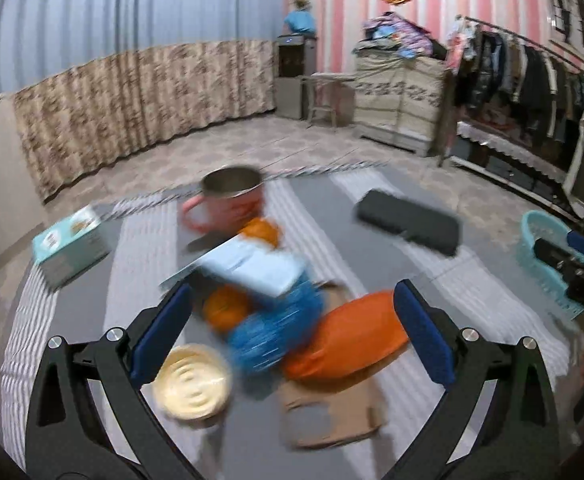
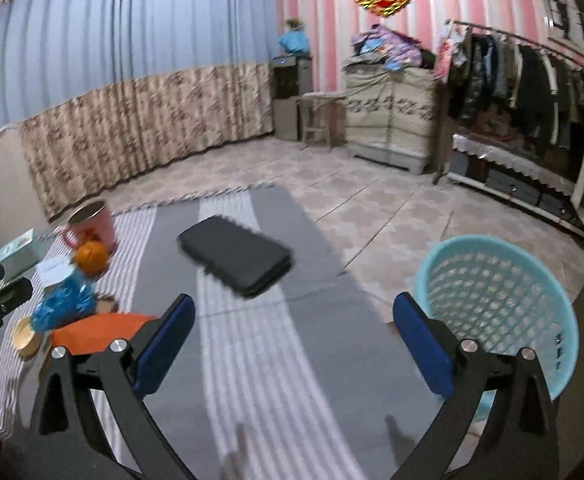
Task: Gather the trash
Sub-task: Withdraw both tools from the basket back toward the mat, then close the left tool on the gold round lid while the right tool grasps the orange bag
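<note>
So both grippers are spread wide with nothing between the blue pads. The left gripper [image 1: 292, 328] hangs over a messy pile on the grey striped mat [image 1: 312, 200], which lies on the tiled floor; the pile sits toward the mat's left side. In that pile: an orange packet [image 1: 344, 336], a crinkly blue wrapper [image 1: 275, 332], a pale blue paper box [image 1: 259, 268] tilted on top, a couple of orange round things [image 1: 225, 310] (too blurry to say what exactly), a cream round lid [image 1: 191, 380] and a flat piece of brown cardboard [image 1: 332, 412] underneath. A pink mug [image 1: 227, 200] stands behind the pile near the mat's far edge, and a teal box [image 1: 71, 244] sits at the far left corner. The right gripper [image 2: 292, 340] is over a bare stretch of mat, with a black case [image 2: 235, 256] lying ahead of it mid-mat. The light blue mesh basket [image 2: 504, 304] stands just off the mat's right edge on the tiles, looking empty from this angle.
</note>
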